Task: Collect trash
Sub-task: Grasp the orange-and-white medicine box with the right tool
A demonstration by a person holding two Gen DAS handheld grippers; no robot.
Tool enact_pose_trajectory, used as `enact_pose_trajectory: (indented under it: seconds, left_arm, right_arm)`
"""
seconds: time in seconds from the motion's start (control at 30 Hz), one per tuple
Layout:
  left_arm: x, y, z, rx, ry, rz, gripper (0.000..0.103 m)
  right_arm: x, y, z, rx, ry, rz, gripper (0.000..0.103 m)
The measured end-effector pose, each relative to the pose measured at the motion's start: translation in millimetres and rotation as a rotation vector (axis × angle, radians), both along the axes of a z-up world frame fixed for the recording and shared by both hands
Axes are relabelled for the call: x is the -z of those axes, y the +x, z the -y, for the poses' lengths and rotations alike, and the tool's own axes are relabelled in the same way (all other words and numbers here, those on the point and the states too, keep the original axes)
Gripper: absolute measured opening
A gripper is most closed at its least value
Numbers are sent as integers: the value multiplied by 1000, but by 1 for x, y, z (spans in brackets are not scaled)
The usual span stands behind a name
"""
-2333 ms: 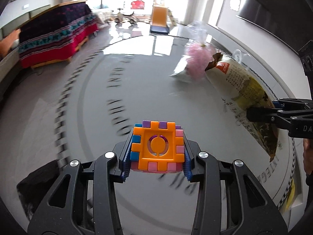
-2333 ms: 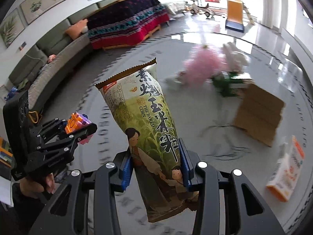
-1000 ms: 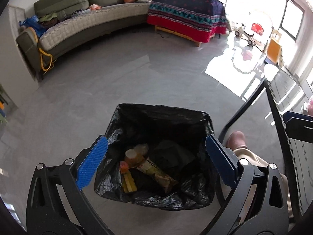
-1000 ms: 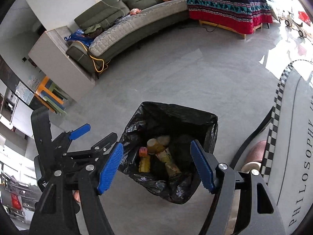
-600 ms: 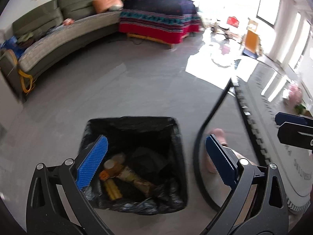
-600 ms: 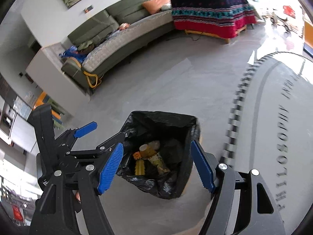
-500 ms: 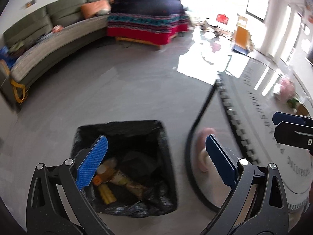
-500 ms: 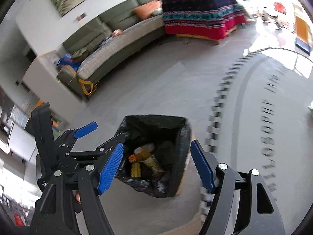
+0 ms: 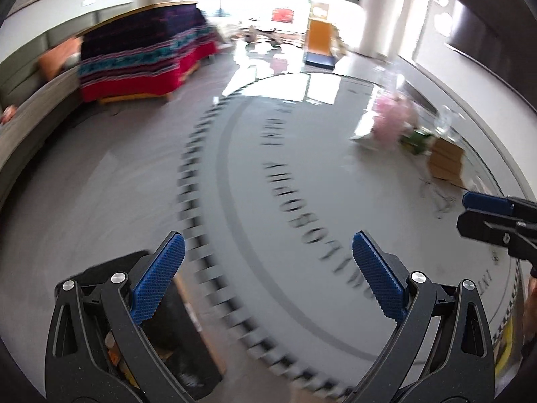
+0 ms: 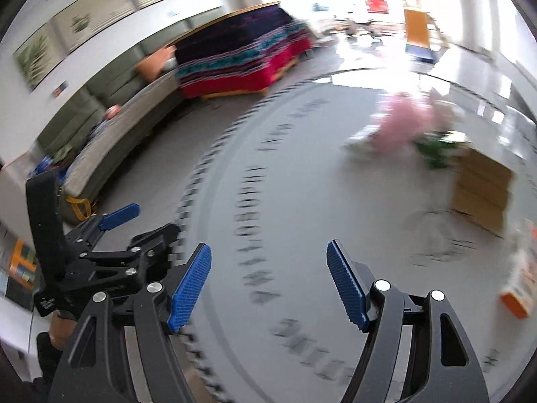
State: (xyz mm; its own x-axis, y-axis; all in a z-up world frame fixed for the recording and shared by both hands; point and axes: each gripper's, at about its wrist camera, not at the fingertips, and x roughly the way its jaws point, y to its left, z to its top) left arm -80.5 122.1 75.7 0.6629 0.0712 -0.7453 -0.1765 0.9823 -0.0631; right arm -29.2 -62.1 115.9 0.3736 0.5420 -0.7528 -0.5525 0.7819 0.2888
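Now both of your grippers are empty. Your left gripper (image 9: 268, 262) has its jaws wide, with nothing between them. Low on the left, behind its left finger, you can see the black trash bag (image 9: 157, 346) on the floor, just beside the counter (image 9: 302, 154) edge. Some trash already lies inside it.

Your right gripper (image 10: 268, 282) is wide too, and holds nothing. It points down at the counter.

Look to the far right of the counter. That is where the next trash is. The small orange and white carton (image 10: 518, 288) sits near the right edge. It looks light and a bit soft, so I think a hard squeeze would crush it. Take it across its narrow sides, around the middle.

The brown cardboard piece (image 10: 480, 191) lies farther back. It looks flat, stiff and light. It is wide, so grab it by one edge.

Behind it are pink flowers (image 10: 399, 124) and something green; the picture is too blurry to tell more. They look fragile, so stay clear of them.

The middle of the counter is bare, so you have lots of room to move across. Watch the counter edge on the left, with the bag just below it.
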Motion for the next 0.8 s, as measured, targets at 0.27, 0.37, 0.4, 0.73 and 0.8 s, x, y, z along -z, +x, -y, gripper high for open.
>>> enact_pose_trajectory:
  seconds: [0.27,0.37,0.4,0.73,0.8]
  left_arm:
    - [0,57,72,185,6,-19,97]
    - [2,76,97,239,11,-31,97]
    - [2,81,103,251,11,-34,97]
    - [16,119,152,359,17,-79,97]
    - [19,125,157,373,20,-90,97]
  right_arm:
    - [14,44,114,330,-67,-7,72]
    - [22,59,148,415,-87,-19,72]
    - [25,66,161,446,-94,-23,72]
    - [75,124,219,679,-130,-149,76]
    - [78,133,222,703,-143,-146,77]
